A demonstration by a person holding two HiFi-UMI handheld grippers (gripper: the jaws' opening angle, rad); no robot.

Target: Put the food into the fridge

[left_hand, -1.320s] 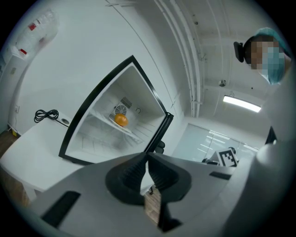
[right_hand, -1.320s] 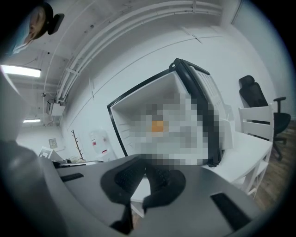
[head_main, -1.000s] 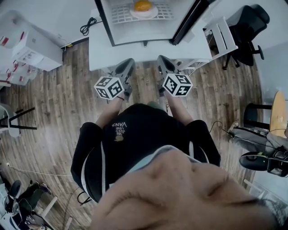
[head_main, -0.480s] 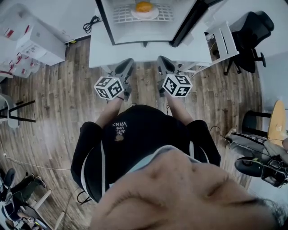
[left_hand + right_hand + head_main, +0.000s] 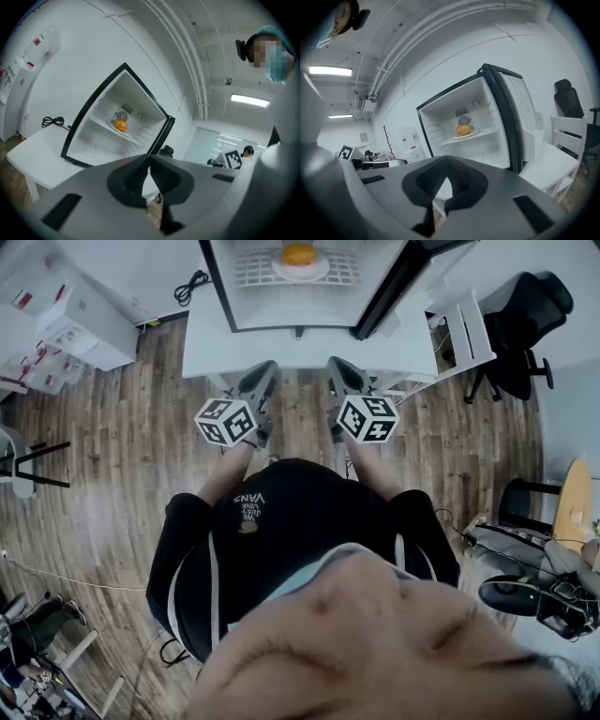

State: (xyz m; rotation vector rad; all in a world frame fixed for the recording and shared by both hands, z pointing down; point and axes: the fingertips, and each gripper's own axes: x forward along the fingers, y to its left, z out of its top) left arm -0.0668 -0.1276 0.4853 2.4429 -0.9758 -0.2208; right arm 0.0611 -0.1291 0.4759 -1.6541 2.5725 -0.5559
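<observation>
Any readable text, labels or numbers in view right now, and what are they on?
"VANS": on the person's black top, seen upside down in the head view; the smaller print beside it is too small to read.
Red labels on the stacked white boxes at upper left: too small to read.
Nothing else legible.

An office-type workroom is showing: a black swivel chair (image 5: pixel 520 306) is standing on plank flooring (image 5: pixel 112 465) off the white table's (image 5: pixel 216 348) right edge, strip lights (image 5: pixel 329 71) are glowing overhead, and a water dispenser (image 5: pixel 411 140) is standing by a coat stand (image 5: pixel 387 138).
</observation>
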